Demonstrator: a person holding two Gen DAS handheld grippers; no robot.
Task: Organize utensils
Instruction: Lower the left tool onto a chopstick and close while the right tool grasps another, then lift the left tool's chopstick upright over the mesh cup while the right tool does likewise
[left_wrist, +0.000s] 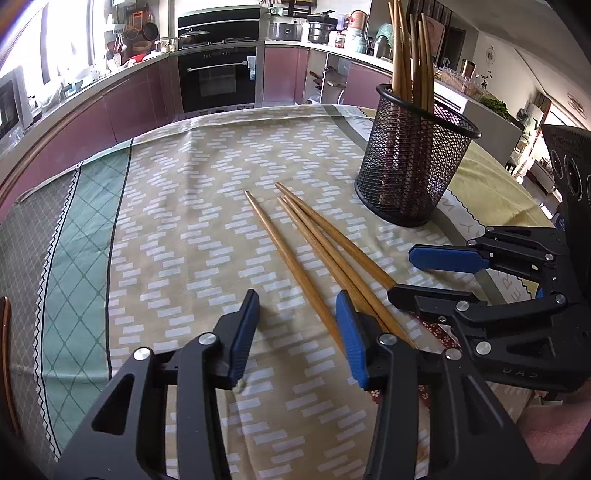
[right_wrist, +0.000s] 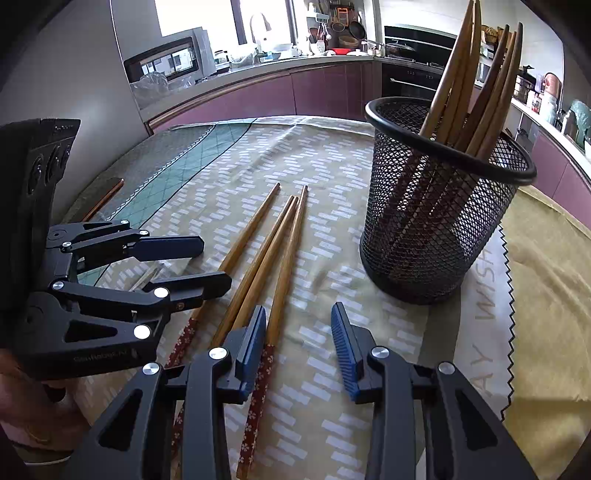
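1. Left wrist view: several chopsticks already stand in the mesh holder (left_wrist: 413, 162). Three loose chopsticks (left_wrist: 314, 251) lie on the tablecloth (left_wrist: 184, 206). The left gripper (left_wrist: 295, 325) is part open and holds nothing.
2. Right wrist view: the right gripper (right_wrist: 299, 332) is part open and seemingly empty, its left finger just beside a chopstick. Three are left to collect.

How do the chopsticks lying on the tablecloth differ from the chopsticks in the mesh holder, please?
The loose chopsticks lie flat on the tablecloth; the held chopsticks stand leaning in the black mesh holder. The loose chopsticks show whole, red patterned ends included; the held chopsticks are partly screened by the mesh. The loose chopsticks number three; the held chopsticks are more. Both are tapered brown wood.
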